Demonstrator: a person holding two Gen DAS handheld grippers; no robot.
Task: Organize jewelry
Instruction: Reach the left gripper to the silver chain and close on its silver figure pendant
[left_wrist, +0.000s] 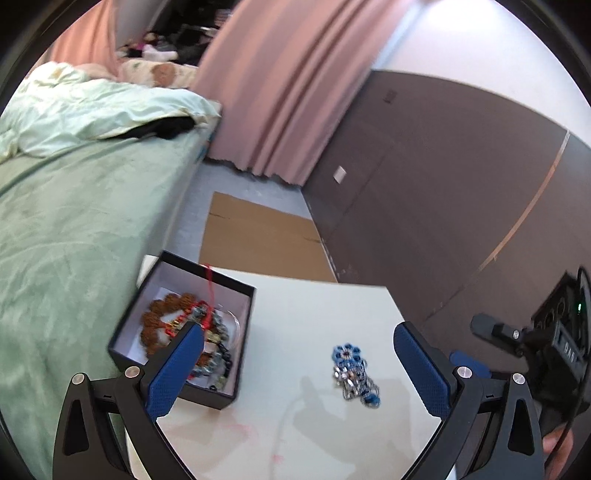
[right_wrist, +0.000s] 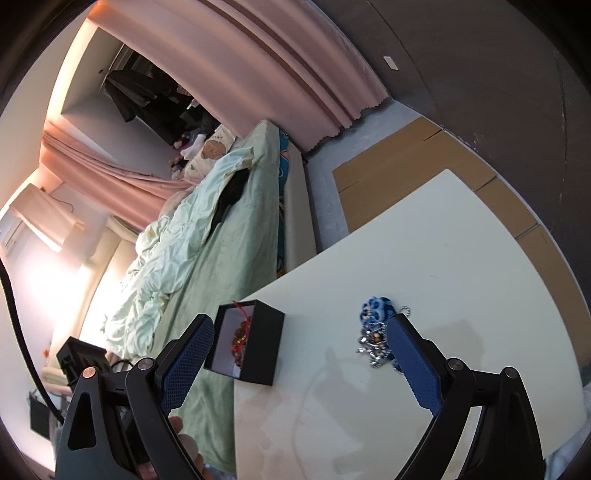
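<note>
On the white table (left_wrist: 314, 306), a blue beaded jewelry piece (left_wrist: 352, 373) lies loose, right of the black box (left_wrist: 236, 397) already holding beads. Both grippers, left (left_wrist: 295, 363) and right (right_wrist: 301, 356), gape wide, empty. Looks light, floppy, snaggy; I'd pinch the chunky blue flower end.

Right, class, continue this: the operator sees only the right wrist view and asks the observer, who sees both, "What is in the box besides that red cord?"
Observer: A brown bead string lies in the box, with dark beads beside it.
Operator: Part of the blue piece is hidden from me. Is anything touching it?
Observer: No, it lies free on the table.
Operator: And the left gripper?
Observer: The left gripper is open and holds nothing.
</note>
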